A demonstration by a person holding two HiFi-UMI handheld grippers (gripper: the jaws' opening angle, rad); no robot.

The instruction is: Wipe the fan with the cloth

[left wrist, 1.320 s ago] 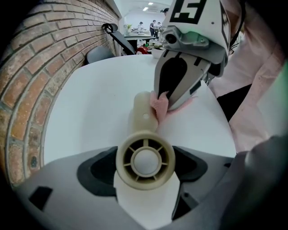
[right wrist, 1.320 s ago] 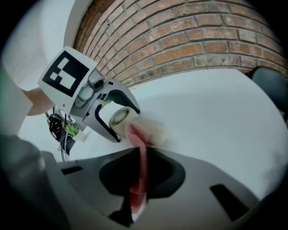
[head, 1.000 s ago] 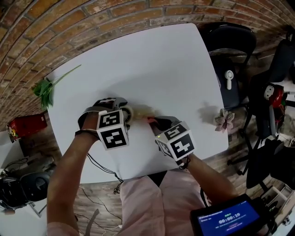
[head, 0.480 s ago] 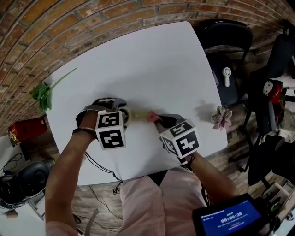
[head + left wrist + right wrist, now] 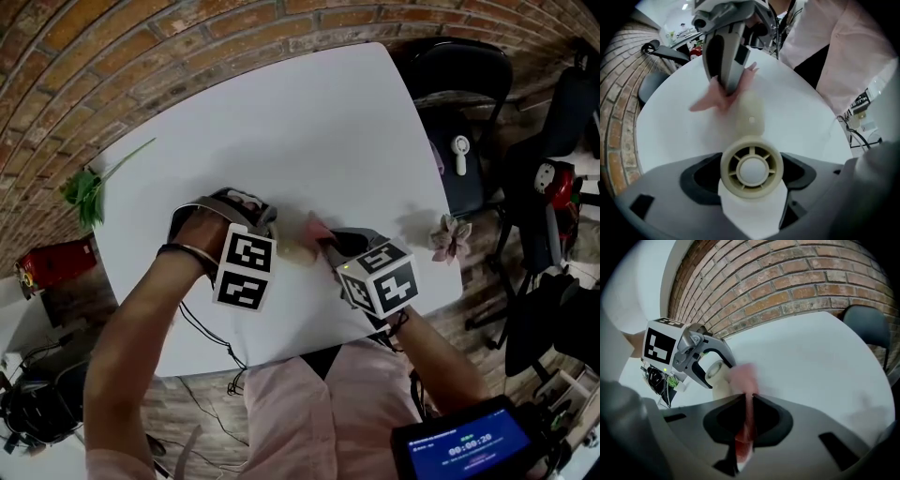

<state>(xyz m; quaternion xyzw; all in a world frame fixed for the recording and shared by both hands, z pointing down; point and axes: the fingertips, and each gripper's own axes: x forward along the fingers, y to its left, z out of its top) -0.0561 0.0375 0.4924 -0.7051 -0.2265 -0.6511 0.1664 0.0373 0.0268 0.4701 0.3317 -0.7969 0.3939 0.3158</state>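
Clamping fan (image 5: 751,168), cloth (image 5: 743,439) on open table (image 5: 281,131)

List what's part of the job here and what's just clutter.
In use: fan, gripped by left gripper; pink cloth, pinched in right gripper.
Lying about: green sprig and pink flower at the table edges; black chair beside it.

Matt plastic fan (image 5: 751,169), soft cloth (image 5: 710,100)

White table (image 5: 309,122) lay under the right gripper (image 5: 325,246); brick wall (image 5: 141,56) stood beyond it, black chair (image 5: 464,75) to its right.
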